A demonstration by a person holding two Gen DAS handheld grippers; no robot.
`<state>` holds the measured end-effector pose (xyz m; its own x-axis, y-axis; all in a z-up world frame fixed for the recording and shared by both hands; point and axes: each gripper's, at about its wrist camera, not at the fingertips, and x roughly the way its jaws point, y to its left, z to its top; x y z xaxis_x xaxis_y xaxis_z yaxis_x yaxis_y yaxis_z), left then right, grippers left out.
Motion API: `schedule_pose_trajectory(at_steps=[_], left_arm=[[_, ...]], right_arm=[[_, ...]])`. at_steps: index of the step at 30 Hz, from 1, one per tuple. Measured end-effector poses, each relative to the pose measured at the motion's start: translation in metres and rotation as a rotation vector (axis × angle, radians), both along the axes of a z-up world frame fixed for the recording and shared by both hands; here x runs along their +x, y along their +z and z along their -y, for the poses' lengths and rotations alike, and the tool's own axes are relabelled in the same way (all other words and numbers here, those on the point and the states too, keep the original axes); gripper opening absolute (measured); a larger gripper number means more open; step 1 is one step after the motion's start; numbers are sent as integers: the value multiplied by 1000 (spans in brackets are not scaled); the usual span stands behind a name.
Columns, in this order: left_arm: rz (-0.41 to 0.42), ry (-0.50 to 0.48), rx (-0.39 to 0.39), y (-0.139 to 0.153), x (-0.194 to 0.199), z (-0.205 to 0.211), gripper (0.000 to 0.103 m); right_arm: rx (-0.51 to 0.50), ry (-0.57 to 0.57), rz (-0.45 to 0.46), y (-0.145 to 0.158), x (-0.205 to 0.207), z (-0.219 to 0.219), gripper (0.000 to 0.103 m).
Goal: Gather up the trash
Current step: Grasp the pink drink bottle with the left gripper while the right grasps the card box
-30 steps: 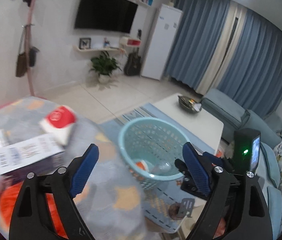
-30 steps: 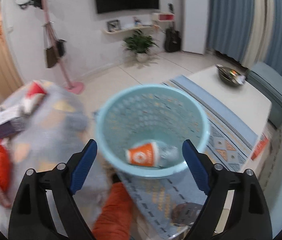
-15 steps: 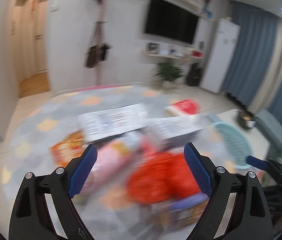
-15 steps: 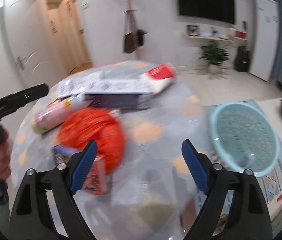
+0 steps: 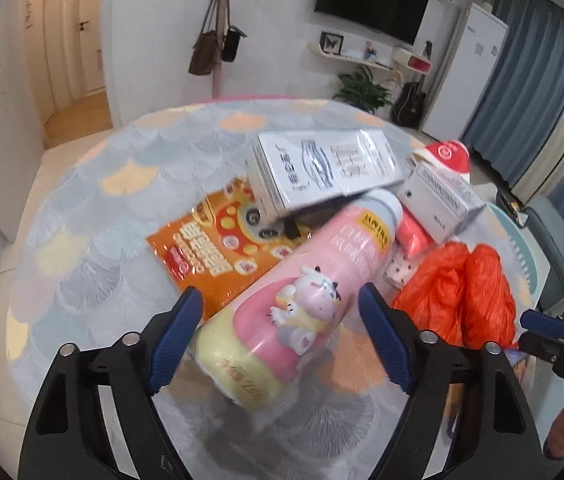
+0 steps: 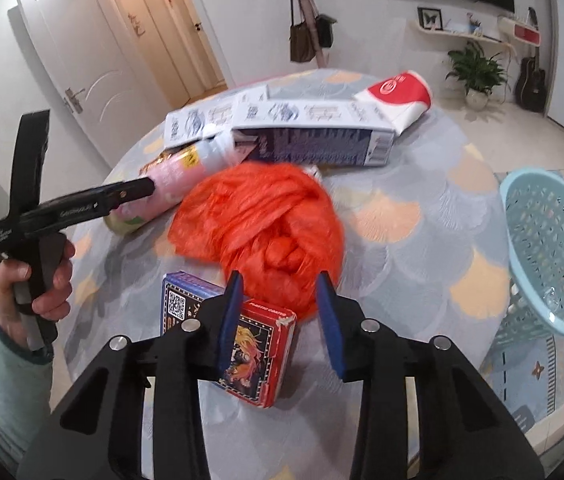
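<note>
Both grippers are reaching for trash. The left gripper (image 5: 278, 332), jaws just closing, straddles the tall pink-and-yellow plastic bottle (image 5: 302, 300) without pinching; the right gripper (image 6: 280, 308), jaws just closing, nears the crumpled orange plastic bag (image 6: 258, 224) ahead, gripping nothing. Next, squeeze and lift.

Hidden or unclear, relative to your orange plastic bag (image 6: 260, 224):

- Card box (image 6: 242, 344): rear edge under the bag; part behind your right hand-held gripper (image 6: 280, 322).
- Pink bottle (image 5: 310, 288): near end blurred; far end tucked under the white carton (image 5: 322, 168).
- Blue basket (image 6: 550, 252), well right of the bag: cut by the frame edge; contents too small to tell.
- Snack packet (image 5: 218, 248): partly covered.
</note>
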<state>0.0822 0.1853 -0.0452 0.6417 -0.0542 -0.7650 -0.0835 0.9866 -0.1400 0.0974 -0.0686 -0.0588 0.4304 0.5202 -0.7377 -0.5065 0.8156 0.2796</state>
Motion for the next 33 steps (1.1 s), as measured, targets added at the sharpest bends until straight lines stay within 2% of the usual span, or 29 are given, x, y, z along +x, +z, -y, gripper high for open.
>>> schedule_pose_trajectory(at_steps=[5, 8, 11, 14, 16, 17, 18, 20, 22, 25, 30, 33], left_arm=[[-29, -66, -59, 0, -14, 11, 64], [-41, -125, -89, -2, -26, 18, 64], [-51, -182, -71, -3, -31, 29, 64], [-59, -179, -49, -5, -23, 34, 66], [-61, -152, -31, -5, -14, 33, 71], [-60, -140, -18, -5, -5, 34, 71], [-63, -136, -16, -6, 0, 34, 71], [-94, -123, -15, -10, 15, 34, 71], [-114, -120, -2, -15, 22, 36, 69], [-149, -123, -13, -23, 32, 40, 55], [-125, -100, -25, -24, 21, 38, 49], [-111, -86, -47, -26, 7, 33, 48]], right_arm=[[-22, 61, -28, -9, -27, -6, 34], [-36, 95, -22, -14, -45, -12, 35], [-40, 166, -19, -14, -60, -17, 35], [-31, 223, -28, -11, -66, -21, 36], [-60, 218, 28, -4, -66, -22, 56], [-61, 215, 55, 0, -65, -22, 77], [-49, 229, 70, 3, -64, -22, 83], [-41, 301, 79, 4, -60, -28, 83], [-92, 369, 114, 2, -57, -38, 83], [-132, 420, 165, -1, -56, -47, 89], [-151, 470, 165, -12, -62, -54, 89], [-202, 472, 182, -23, -69, -62, 89]])
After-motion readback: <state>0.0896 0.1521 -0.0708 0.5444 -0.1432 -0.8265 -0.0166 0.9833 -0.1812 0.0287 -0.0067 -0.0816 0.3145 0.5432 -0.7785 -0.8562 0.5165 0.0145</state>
